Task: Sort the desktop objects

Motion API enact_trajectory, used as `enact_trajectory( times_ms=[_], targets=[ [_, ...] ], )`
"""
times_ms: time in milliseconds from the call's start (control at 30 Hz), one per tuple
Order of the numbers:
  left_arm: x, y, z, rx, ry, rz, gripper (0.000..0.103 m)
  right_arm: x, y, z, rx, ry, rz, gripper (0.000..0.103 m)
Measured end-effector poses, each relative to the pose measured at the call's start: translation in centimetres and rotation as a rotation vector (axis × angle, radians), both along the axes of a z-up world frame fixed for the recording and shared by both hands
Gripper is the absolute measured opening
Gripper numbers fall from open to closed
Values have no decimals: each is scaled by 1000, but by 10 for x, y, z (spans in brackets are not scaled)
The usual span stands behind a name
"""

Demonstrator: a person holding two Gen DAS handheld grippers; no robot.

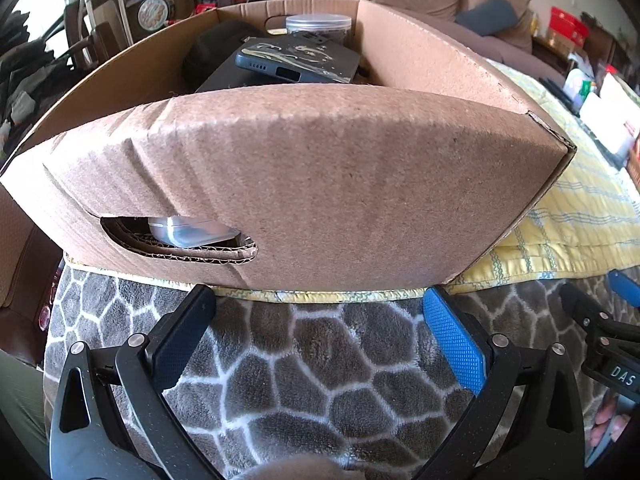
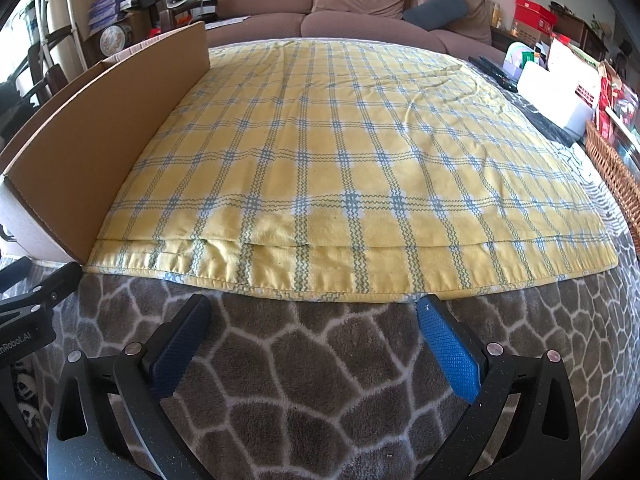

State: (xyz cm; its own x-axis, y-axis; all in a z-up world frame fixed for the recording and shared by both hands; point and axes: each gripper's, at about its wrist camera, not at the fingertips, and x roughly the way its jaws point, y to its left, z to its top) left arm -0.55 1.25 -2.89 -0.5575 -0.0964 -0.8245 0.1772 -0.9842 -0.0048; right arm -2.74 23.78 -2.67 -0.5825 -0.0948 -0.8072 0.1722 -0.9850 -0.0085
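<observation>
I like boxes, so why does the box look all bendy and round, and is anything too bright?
Left wrist view: the fisheye lens bulges the straight cardboard box into a curve; the window at top left is washed out white. Right wrist view: the yellow checked cloth bows the same way, its lines curving; daylight is soft, shadows faint, nothing blurred.

Brown cardboard box [image 1: 312, 184]; yellow-blue plaid cloth [image 2: 360, 160]; grey white-veined blanket [image 2: 320, 392].

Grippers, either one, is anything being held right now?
Nothing. The left gripper and right gripper are both open and empty, apart from the cardboard box.
</observation>
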Motion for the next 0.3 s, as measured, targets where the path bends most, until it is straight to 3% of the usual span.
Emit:
enact_trajectory(
  times_ms=[300],
  targets=[
    [0, -1, 1, 0, 0, 0, 103, 0, 0, 0, 0, 0, 0, 103]
  ],
)
